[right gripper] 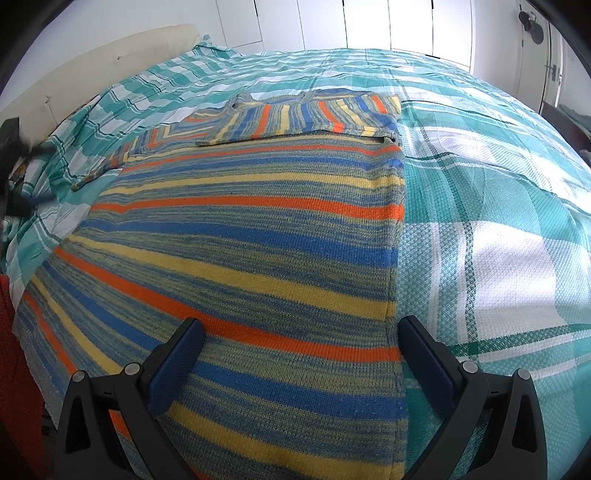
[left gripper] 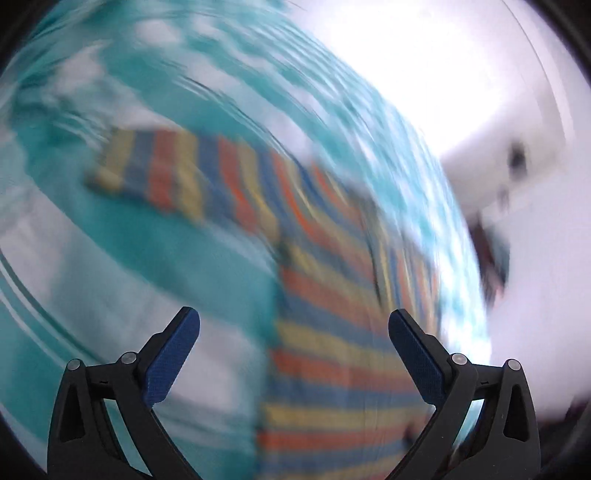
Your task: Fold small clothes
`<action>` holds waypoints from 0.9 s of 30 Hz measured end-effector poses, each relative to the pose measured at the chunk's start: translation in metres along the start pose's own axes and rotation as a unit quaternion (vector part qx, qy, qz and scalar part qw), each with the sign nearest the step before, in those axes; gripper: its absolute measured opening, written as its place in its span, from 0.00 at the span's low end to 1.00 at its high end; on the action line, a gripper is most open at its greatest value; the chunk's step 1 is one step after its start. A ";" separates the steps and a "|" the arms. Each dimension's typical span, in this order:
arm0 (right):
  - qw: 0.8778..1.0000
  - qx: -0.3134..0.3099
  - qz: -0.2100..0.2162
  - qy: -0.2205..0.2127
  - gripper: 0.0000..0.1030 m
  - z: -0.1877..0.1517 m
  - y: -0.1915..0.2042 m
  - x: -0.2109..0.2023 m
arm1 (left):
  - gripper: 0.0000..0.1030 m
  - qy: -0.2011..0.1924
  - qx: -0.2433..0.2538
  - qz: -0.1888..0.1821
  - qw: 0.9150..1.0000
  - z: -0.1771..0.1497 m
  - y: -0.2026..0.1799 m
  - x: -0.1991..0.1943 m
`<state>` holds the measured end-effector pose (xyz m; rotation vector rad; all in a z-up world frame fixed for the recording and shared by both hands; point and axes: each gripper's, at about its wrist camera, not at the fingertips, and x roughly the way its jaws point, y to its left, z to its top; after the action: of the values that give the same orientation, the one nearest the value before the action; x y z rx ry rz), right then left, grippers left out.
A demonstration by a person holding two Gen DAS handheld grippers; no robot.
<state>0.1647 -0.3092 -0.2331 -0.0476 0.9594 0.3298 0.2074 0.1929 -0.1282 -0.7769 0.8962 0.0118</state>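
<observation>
A knitted sweater (right gripper: 251, 236) with orange, blue and yellow stripes lies flat on the bed. One sleeve (right gripper: 303, 118) is folded across its upper part, and the other sleeve (right gripper: 122, 155) trails off to the left. My right gripper (right gripper: 301, 328) is open just above the sweater's lower right edge, with nothing between its fingers. The left wrist view is heavily motion-blurred. There the sweater (left gripper: 332, 350) runs from the bottom middle up to a sleeve (left gripper: 155, 170) at the left. My left gripper (left gripper: 293, 319) is open over the sweater and holds nothing.
A teal and white checked bedspread (right gripper: 498, 206) covers the bed. A pale headboard (right gripper: 110, 59) stands at the back left, with white wardrobe doors (right gripper: 369, 22) behind. A dark object (right gripper: 11, 147) sits at the left edge. Something red (right gripper: 7, 332) shows at the lower left.
</observation>
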 end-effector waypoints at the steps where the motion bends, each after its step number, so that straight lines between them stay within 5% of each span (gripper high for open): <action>1: 1.000 0.000 0.001 0.000 1.00 0.000 0.000 0.000 | 0.99 -0.015 -0.054 0.007 0.998 0.024 0.031 0.001; 5: 1.000 0.000 0.001 0.001 1.00 0.000 0.000 0.000 | 0.92 -0.021 -0.196 0.035 0.980 0.064 0.122 0.020; 9: 1.000 0.000 0.000 0.000 1.00 0.000 0.000 0.000 | 0.77 -0.037 -0.185 0.034 0.981 0.081 0.133 0.027; 10: 1.000 0.000 0.000 0.000 1.00 0.000 0.000 0.000 | 0.61 -0.036 -0.171 0.032 0.984 0.084 0.128 0.030; 11: 1.000 -0.001 0.000 0.001 1.00 0.000 0.000 0.000 | 0.27 -0.027 -0.155 0.033 0.987 0.086 0.121 0.035; 12: 1.000 0.000 0.000 0.001 1.00 0.000 0.000 0.000 | 0.06 -0.015 -0.141 0.044 0.989 0.087 0.114 0.039; 13: 1.000 -0.001 0.000 0.002 1.00 0.000 0.000 0.001 | 0.05 -0.008 -0.129 0.065 0.989 0.087 0.106 0.041; 17: 1.000 0.000 0.001 0.003 1.00 0.000 -0.001 0.001 | 0.04 -0.037 -0.039 0.087 0.995 0.091 0.036 0.027; 20: 1.000 -0.001 0.000 0.004 1.00 0.000 -0.001 0.001 | 0.04 -0.046 0.075 0.040 0.995 0.086 -0.072 0.029; 23: 1.000 0.000 0.000 0.005 1.00 0.000 -0.001 0.000 | 0.06 -0.027 0.185 -0.013 0.982 0.054 -0.172 0.047; 24: 1.000 0.000 0.000 0.006 1.00 0.000 0.000 0.000 | 0.13 -0.014 0.218 -0.026 0.975 0.036 -0.202 0.057; 25: 1.000 0.000 0.000 0.006 1.00 0.000 0.000 0.000 | 0.41 0.005 0.244 -0.034 0.969 0.018 -0.227 0.072; 26: 1.000 0.000 0.000 0.007 1.00 0.000 0.000 0.000 | 0.85 0.037 0.264 -0.030 0.963 -0.011 -0.249 0.096; 27: 1.000 0.000 0.000 0.007 1.00 0.000 -0.001 0.000 | 0.94 0.051 0.269 -0.024 0.961 -0.031 -0.254 0.106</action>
<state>0.1649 -0.3097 -0.2332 -0.0490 0.9736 0.3302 0.3350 -0.0439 -0.0620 -0.2910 0.9211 -0.3078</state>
